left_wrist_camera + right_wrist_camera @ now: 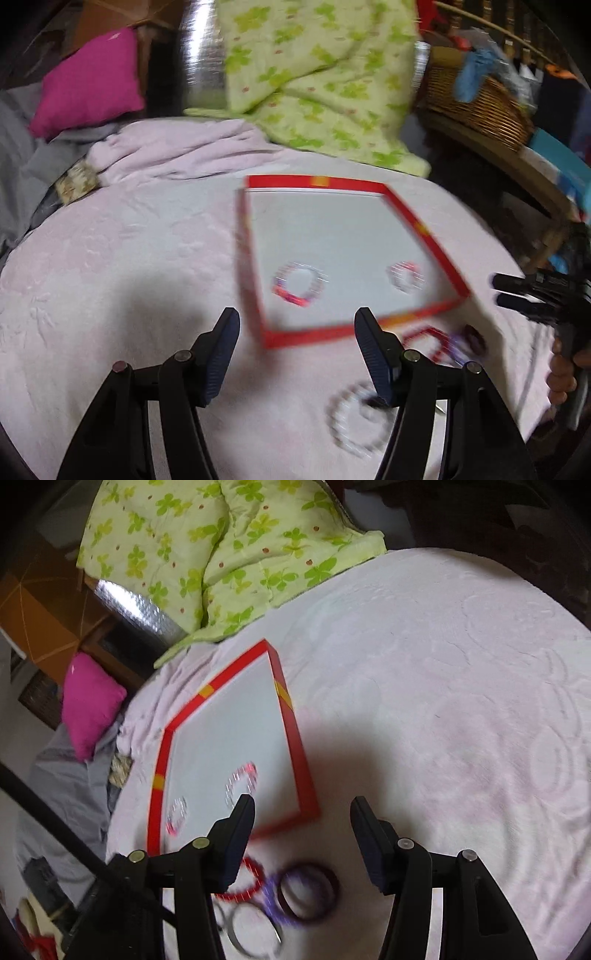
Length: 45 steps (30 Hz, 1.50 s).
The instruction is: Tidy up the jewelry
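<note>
On the pale pink bedspread, a red-rimmed tray is lying with two bracelets on its white floor. Near its close edge, loose bangles and a white beaded bracelet are resting on the cloth. The left gripper and right gripper are hovering with fingers apart, nothing between them.

Soft, even indoor light is cast over the pale blanket, where broad grey shadows are thrown before the gripper fingers. Both views are smeared by motion blur; the red-edged tray and bracelets are streaked. Fisheye bending and dark corners are seen at the edges.
</note>
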### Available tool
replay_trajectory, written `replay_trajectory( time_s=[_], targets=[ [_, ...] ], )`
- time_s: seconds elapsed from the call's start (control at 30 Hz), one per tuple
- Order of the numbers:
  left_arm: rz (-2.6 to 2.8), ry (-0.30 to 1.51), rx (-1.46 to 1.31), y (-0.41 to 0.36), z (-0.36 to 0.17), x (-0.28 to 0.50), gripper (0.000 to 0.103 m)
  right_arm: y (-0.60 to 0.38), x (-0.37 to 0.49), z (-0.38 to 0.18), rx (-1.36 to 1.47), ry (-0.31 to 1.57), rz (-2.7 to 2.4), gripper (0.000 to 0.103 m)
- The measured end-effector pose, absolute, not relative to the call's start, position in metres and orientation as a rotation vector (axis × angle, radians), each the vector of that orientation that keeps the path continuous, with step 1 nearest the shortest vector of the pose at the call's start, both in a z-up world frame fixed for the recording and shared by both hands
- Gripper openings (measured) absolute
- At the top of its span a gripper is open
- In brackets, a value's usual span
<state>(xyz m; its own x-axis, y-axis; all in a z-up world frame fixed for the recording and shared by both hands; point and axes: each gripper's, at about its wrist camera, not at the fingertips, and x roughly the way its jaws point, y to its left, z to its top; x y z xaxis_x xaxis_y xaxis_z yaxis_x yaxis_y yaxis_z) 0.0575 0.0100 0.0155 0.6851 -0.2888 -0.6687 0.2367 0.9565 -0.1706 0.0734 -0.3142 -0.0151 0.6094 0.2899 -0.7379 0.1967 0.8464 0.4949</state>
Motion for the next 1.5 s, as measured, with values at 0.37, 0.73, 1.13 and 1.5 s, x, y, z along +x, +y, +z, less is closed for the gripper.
replay_trajectory(
  time_s=[0.37, 0.73, 1.13, 1.5],
  targets=[
    [-0.507, 0.831, 0.192, -0.081, -0.016, 0.018, 0.059, -0.322, 0.035, -0.032, 0.668, 1.016, 0.106, 0.058],
    [-0.520, 0.925, 0.193, -0.089, -0.038, 0.036, 0.009, -0.305, 0.058, -0.056, 0.583, 1.116, 0.093, 0.031],
    [-0.503, 0.835, 0.048, -0.031, 0.000, 0.032, 0.007, -0.296, 0.052, -0.030, 0.609, 0.997, 0.203, 0.007],
    [-0.549, 0.808, -0.106, 0.016, 0.013, 0.041, 0.007, -0.272, 0.054, -0.018, 0.618, 0.946, 0.236, 0.007]
  ],
)
